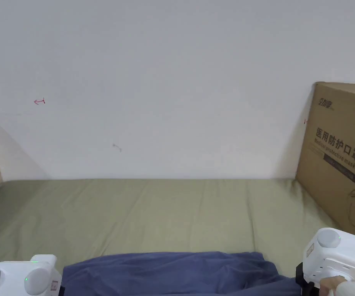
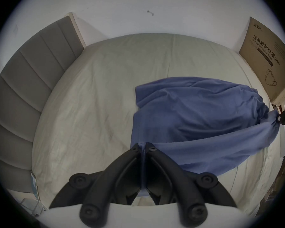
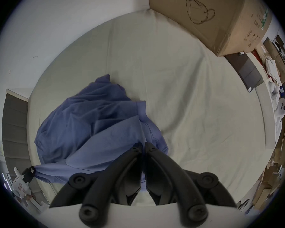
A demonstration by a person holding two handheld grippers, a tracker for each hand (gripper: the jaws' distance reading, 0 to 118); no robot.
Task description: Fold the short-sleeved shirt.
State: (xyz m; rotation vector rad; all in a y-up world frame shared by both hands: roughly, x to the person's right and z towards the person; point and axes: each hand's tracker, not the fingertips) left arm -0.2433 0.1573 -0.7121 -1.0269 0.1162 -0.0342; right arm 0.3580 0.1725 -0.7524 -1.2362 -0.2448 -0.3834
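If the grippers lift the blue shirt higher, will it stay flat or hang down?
Probably hang down: the blue shirt already sags between the left gripper and the right gripper. It looks light and thin, wrinkling on the bed, so it likely bunches when pushed.

The light is soft and even with faint shadows, and both gripper views bend round with dark, blurry edges.
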